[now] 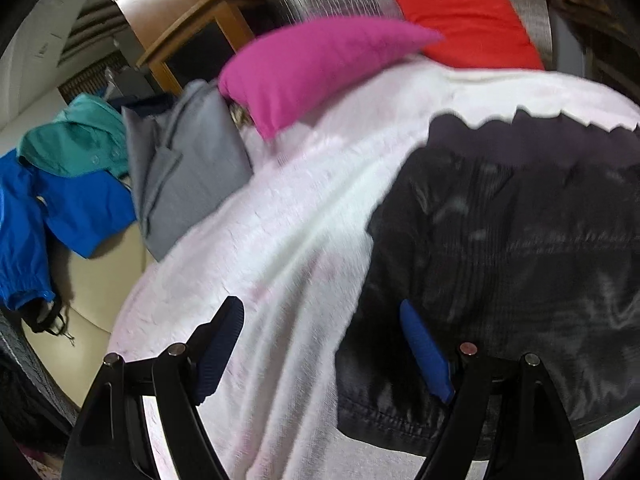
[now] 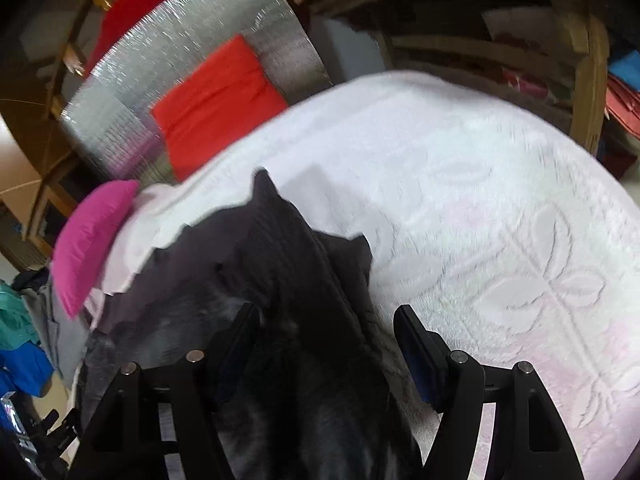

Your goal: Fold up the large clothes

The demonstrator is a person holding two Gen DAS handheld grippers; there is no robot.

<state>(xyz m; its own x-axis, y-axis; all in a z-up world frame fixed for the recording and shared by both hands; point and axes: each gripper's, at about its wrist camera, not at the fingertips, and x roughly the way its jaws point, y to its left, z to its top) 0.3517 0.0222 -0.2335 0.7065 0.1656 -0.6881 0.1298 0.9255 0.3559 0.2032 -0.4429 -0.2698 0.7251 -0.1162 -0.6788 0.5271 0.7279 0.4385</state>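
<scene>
A large black garment (image 1: 508, 248) lies spread on a white textured bedspread (image 1: 280, 240). My left gripper (image 1: 320, 320) is open just above the bedspread, at the garment's left lower edge; its right pad (image 1: 424, 352) is over the black cloth. In the right wrist view the black garment (image 2: 288, 280) is bunched into a raised fold. My right gripper (image 2: 326, 320) is open with its jaws wide on either side of that fold, not closed on it.
A pink pillow (image 1: 316, 64) and a red cushion (image 1: 472, 24) lie at the bed's far end against a silver panel (image 2: 192, 60). A grey garment (image 1: 184, 168), a teal one (image 1: 76, 136) and a blue one (image 1: 72, 208) lie to the left. Wooden shelves (image 2: 580, 80) stand at the right.
</scene>
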